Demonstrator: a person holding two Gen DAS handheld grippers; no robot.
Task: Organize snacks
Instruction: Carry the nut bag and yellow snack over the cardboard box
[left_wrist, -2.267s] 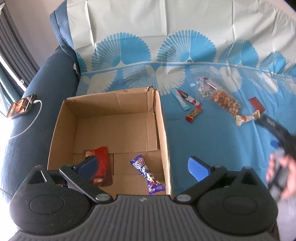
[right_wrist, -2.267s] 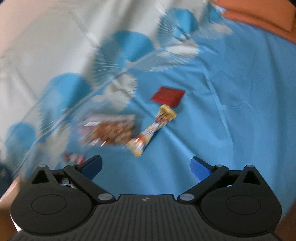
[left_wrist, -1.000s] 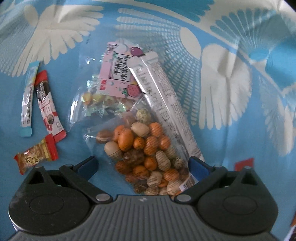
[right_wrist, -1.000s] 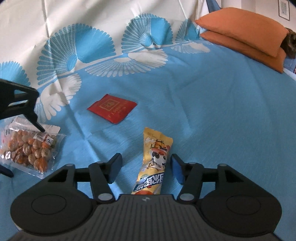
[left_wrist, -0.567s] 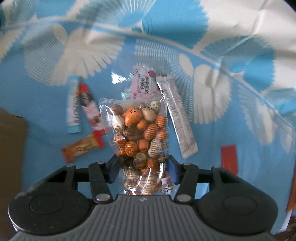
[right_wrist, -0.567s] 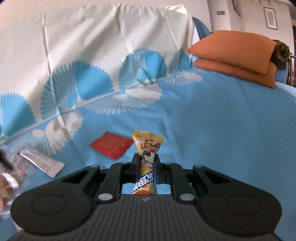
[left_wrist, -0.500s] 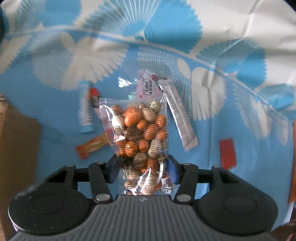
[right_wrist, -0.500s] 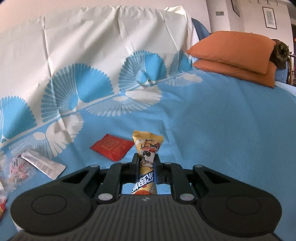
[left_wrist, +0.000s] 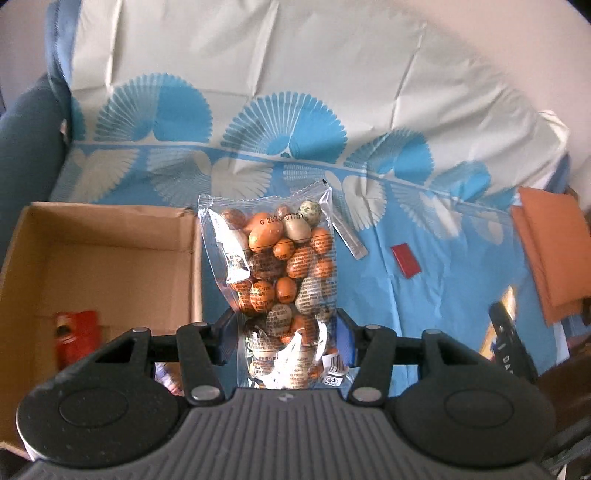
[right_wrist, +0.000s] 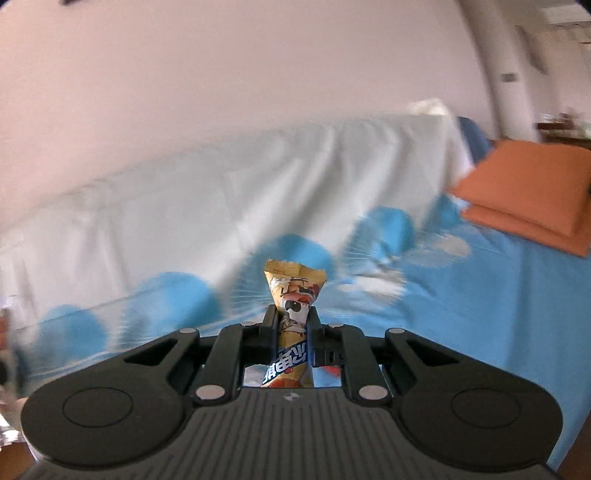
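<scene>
Standing between left jaws: nut bag (left_wrist: 284, 266); right: yellow snack (right_wrist: 293, 314).

One clear bag of coated nuts (left_wrist: 284, 273), one yellow snack bar (right_wrist: 293, 317), one cardboard box (left_wrist: 110, 254), two orange cushions (right_wrist: 528, 192) and one red packet (left_wrist: 406, 260) are counted.

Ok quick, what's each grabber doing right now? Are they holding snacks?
Left gripper: closed on the clear bag of coated nuts.
Right gripper: closed on the yellow snack packet.
</scene>
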